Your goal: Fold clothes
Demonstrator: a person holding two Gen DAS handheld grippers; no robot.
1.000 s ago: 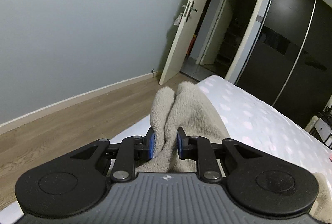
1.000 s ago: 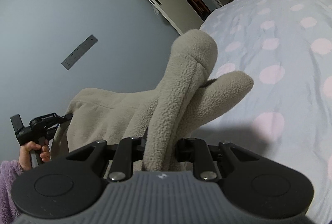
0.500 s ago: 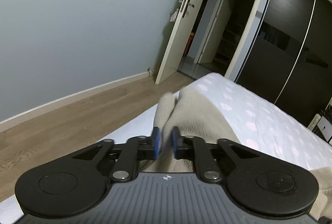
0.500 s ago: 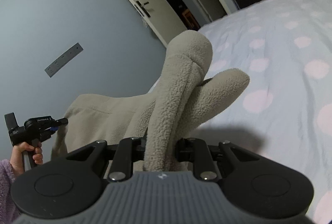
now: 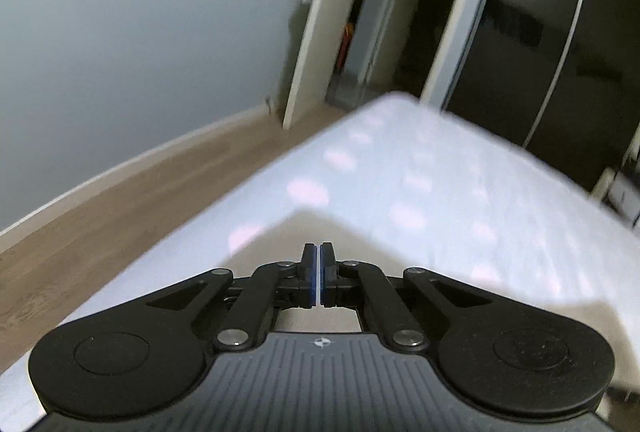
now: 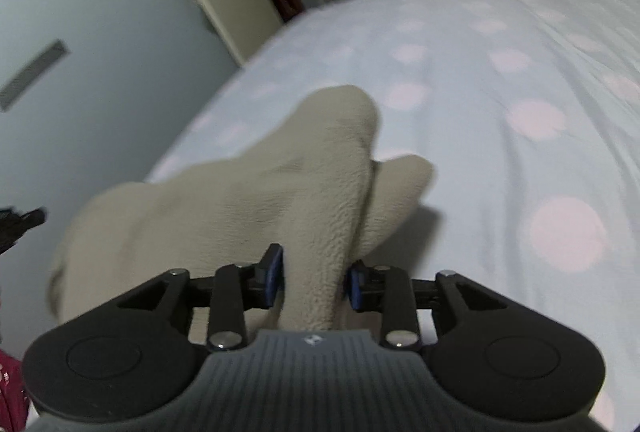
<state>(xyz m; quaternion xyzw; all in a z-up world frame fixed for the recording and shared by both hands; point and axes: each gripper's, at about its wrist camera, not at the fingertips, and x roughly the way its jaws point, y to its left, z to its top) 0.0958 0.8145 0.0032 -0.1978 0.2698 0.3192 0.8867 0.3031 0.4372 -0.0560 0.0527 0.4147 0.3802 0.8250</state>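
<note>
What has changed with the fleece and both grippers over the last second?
The left gripper has let go of the beige fleece garment; its jaws are now shut with nothing between them. Both views have tipped down toward the polka-dot bed. The right gripper jaws are opening, fleece still between them. The room is unchanged.

One fleece garment (image 6: 280, 192); one bed (image 6: 520, 72); two tongs (image 5: 319, 272)

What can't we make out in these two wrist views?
- Left wrist: motion blur. The left gripper is shut; whether cloth is pinched is unclear.
- Left wrist: the gripper body hides most of the beige fleece.
- Right wrist: the right gripper is opening with fleece between; pad contact unclear.
- Right wrist: garment type unreadable, its lower part hidden.
</note>
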